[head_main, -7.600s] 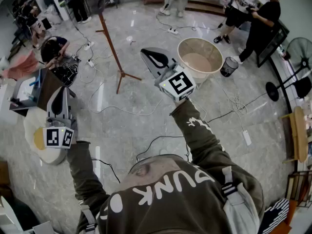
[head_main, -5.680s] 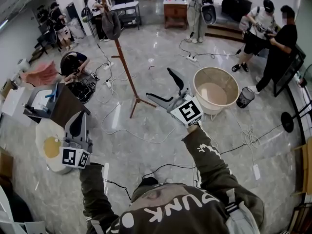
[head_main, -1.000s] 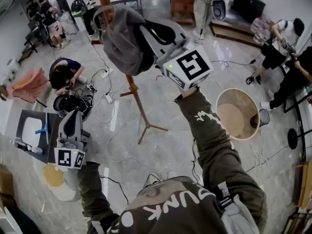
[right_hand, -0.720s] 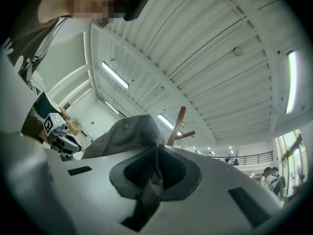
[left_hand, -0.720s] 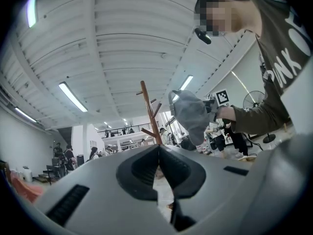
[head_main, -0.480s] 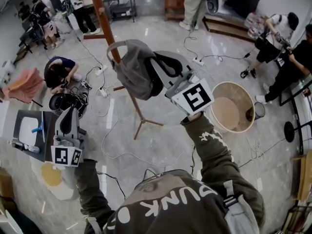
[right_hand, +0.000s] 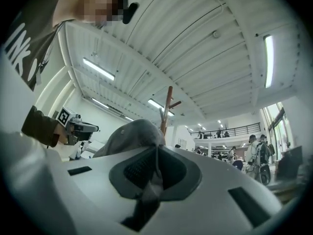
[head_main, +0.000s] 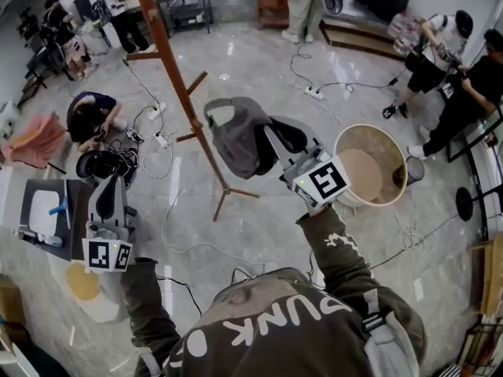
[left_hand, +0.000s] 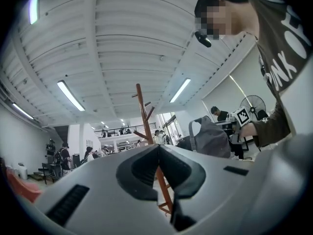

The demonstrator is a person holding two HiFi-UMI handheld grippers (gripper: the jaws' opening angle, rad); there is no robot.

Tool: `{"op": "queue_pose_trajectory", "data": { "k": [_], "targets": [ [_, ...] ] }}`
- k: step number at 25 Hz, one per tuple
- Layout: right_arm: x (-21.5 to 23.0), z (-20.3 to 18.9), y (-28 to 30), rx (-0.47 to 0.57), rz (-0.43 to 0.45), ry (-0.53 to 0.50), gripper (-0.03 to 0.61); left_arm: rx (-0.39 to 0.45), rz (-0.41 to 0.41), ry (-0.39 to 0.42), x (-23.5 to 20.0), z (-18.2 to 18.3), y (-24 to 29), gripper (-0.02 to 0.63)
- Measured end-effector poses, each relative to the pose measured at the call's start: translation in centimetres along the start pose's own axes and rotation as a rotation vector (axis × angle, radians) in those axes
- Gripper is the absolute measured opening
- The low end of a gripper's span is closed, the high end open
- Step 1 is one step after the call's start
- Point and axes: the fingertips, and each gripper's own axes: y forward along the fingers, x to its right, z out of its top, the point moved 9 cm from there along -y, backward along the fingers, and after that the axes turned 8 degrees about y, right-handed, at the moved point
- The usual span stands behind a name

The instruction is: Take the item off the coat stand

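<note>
Lower left of the head view, left tongs (head_main: 108,185) pressed together, nothing between them. Centre frame, right tongs (head_main: 273,134) clamped on the grey cap (head_main: 236,141), fabric pinched in the jaws. Cap hangs clear of the coat stand (head_main: 167,60), just right of its pole, not touching. Right of centre, round tub (head_main: 369,126). Left edge, crouching person (head_main: 93,115).

Our right arm reaches forward, right gripper (head_main: 277,138) clamped on the cap (head_main: 236,136); left gripper (head_main: 108,185) sits low at our side, jaws together.
</note>
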Motion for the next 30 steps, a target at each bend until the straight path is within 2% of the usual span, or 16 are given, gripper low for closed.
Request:
{"op": "queue_pose_trajectory", "data": {
  "k": [14,30],
  "targets": [
    [0.3,0.7,-1.0,0.005,-0.010,-0.049,0.023,0.019,-0.014,0.014,0.3,1.3,0.0,0.005],
    [0.4,0.9,-0.7,-0.003,-0.001,-0.054,0.021,0.020,-0.008,0.029,0.4,2.1,-0.4,0.005]
  ]
}}
